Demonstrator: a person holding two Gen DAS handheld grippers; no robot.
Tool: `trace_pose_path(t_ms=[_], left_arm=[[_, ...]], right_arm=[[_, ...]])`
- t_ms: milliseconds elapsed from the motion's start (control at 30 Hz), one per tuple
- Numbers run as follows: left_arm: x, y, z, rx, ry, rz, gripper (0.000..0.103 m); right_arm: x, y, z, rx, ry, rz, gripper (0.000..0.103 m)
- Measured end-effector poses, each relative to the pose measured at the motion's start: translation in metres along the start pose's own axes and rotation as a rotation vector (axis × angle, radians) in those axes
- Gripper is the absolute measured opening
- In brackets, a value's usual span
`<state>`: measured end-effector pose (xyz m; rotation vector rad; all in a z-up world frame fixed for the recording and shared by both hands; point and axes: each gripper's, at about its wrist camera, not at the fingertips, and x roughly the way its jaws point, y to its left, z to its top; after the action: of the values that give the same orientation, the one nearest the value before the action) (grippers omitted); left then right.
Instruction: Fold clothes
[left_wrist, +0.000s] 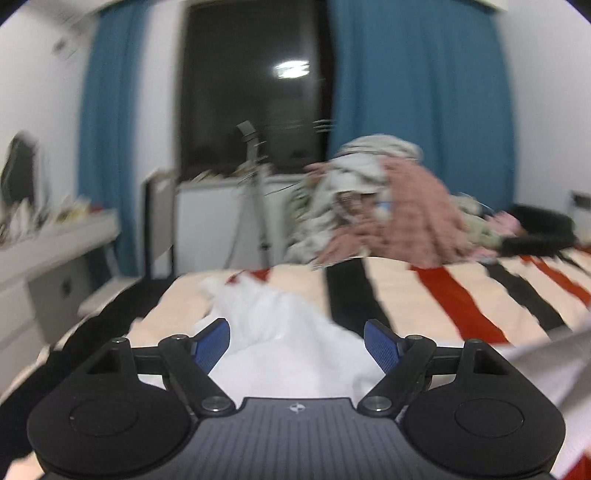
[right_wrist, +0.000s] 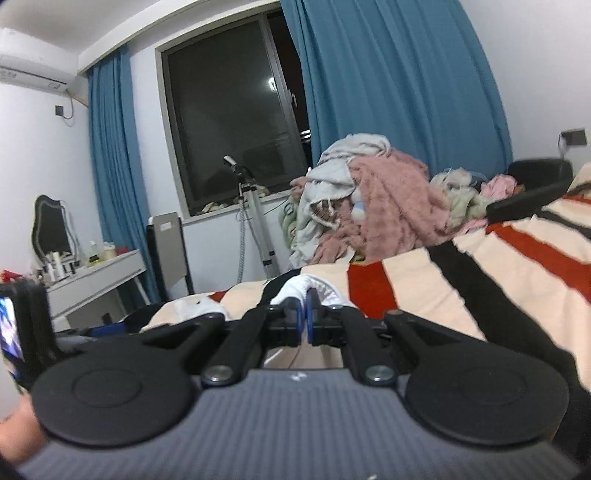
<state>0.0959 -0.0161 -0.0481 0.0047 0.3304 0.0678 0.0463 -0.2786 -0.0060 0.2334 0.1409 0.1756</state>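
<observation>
A white garment (left_wrist: 280, 332) lies crumpled on the striped bedspread (left_wrist: 443, 295), just ahead of and under my left gripper (left_wrist: 297, 341). That gripper is open, its blue pads (left_wrist: 212, 343) wide apart, and the cloth shows between them without being pinched. In the right wrist view my right gripper (right_wrist: 304, 314) is shut on a fold of the white garment (right_wrist: 306, 286), which bulges over the closed blue pads. The cloth hangs lifted above the bedspread (right_wrist: 517, 258).
A heap of unfolded clothes (right_wrist: 373, 206), pink and pale grey, rises at the far side of the bed. A tripod stand (right_wrist: 255, 214) and a folded panel (right_wrist: 166, 251) stand by the window. A white dressing table (right_wrist: 92, 277) with bottles is at left. A phone screen (right_wrist: 11, 332) glows at the left edge.
</observation>
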Motion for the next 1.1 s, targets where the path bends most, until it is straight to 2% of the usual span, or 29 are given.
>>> trace_pose_path(t_ms=[67,167,233,333,400,467,667,833,900,967,1100], left_arm=[[-0.006,0.015,0.002,-0.047,0.012,-0.029,0.082],[-0.019,0.021,0.004,-0.036,0.021,-0.145,0.083],[-0.027,0.006,-0.002,0.042,0.021,-0.253,0.086],[-0.030,-0.036,-0.020,0.241,-0.039,-0.345,0.091],[-0.020,-0.064,-0.033,0.305,-0.053,-0.321,0.091],[-0.004,-0.074,-0.039,0.258,-0.035,-0.270,0.091],[0.031,-0.016,-0.026,-0.097,0.013,-0.071,0.091],[0.027,0.029,-0.016,-0.282,0.066,-0.067,0.092],[0.014,0.042,-0.010,-0.291,0.087,-0.067,0.091],[-0.016,0.052,-0.007,-0.272,0.072,-0.076,0.091],[-0.052,0.055,0.002,-0.171,0.069,-0.027,0.093]], right_arm=[[0.000,-0.001,-0.001,-0.007,-0.006,-0.015,0.006],[-0.003,0.003,0.000,-0.016,-0.015,-0.009,0.006],[-0.005,0.004,0.001,-0.017,-0.020,-0.003,0.006],[-0.009,0.005,0.003,0.003,-0.029,0.013,0.005],[-0.012,0.006,0.004,0.005,-0.039,0.030,0.005],[-0.014,0.011,0.004,-0.014,-0.047,0.042,0.006],[-0.016,0.015,0.000,-0.044,-0.073,0.053,0.006],[-0.012,0.019,-0.002,-0.088,-0.088,0.029,0.006],[-0.012,0.018,-0.002,-0.083,-0.077,0.006,0.006],[-0.014,0.015,-0.001,-0.060,-0.069,-0.011,0.006],[-0.017,0.012,0.001,-0.044,-0.070,-0.031,0.006]])
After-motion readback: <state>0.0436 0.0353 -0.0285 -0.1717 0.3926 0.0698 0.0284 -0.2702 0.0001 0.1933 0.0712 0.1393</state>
